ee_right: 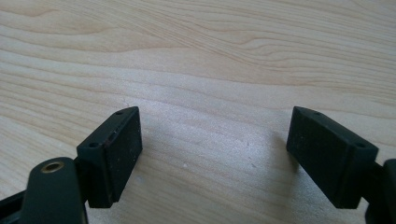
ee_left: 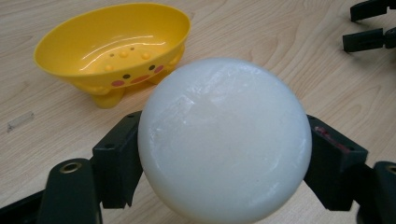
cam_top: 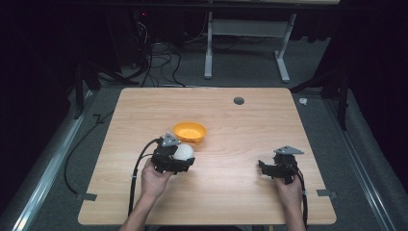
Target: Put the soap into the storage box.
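Done: left gripper (ee_left: 224,154) pinches the ball (ee_left: 224,140), frame centre.
Left: drop into bowl (ee_left: 112,46), upper left.
Right gripper (ee_right: 212,154): spread, idle.

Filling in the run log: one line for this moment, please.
left gripper: shut on white ball | yellow bowl: empty, beyond ball | right gripper: open, idle

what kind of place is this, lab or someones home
Most likely a lab or recording room: one bare wooden table on grey carpet, loose cables on the floor behind, dark surroundings.
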Tool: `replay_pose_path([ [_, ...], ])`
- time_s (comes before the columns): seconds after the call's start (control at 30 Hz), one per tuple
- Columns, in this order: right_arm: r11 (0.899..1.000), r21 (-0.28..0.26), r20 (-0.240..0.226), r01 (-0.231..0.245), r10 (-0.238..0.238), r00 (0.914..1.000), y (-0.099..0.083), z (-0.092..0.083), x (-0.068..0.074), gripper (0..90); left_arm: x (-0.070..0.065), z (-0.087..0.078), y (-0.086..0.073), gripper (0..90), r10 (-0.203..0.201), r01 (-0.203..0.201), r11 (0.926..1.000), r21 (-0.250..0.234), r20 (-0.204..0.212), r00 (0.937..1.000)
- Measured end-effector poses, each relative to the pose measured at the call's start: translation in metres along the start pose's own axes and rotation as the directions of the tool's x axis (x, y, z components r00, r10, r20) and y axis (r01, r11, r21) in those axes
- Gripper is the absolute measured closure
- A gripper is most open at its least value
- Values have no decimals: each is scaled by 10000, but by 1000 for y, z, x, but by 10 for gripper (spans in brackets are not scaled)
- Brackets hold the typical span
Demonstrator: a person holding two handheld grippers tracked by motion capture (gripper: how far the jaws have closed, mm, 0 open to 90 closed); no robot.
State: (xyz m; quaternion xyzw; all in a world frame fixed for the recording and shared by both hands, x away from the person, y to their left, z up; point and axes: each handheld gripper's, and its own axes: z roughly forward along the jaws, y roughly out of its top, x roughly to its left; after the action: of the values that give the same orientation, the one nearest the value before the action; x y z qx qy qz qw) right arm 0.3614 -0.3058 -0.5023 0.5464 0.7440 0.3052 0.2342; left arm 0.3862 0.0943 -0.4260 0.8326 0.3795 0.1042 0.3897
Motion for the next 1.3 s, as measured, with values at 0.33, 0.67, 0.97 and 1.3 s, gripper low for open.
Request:
replay_pose_path([
  [0.33,10000,8,-9,-40,40,10000,0,0,0,192,7,-3,8,244,-54,53,9999,-117,-147,9999],
  [0.67,10000,10,-25,-10,10,10000,0,0,0,190,15,-2,15,244,-144,139,9998,-142,-366,9992],
  [0.97,10000,9,-26,-12,12,10000,0,0,0,190,24,-1,17,244,-323,316,9994,-161,-443,9985],
  [1.3,10000,12,-21,-6,6,10000,0,0,0,190,35,2,25,244,-358,354,9993,-68,-714,9968],
])
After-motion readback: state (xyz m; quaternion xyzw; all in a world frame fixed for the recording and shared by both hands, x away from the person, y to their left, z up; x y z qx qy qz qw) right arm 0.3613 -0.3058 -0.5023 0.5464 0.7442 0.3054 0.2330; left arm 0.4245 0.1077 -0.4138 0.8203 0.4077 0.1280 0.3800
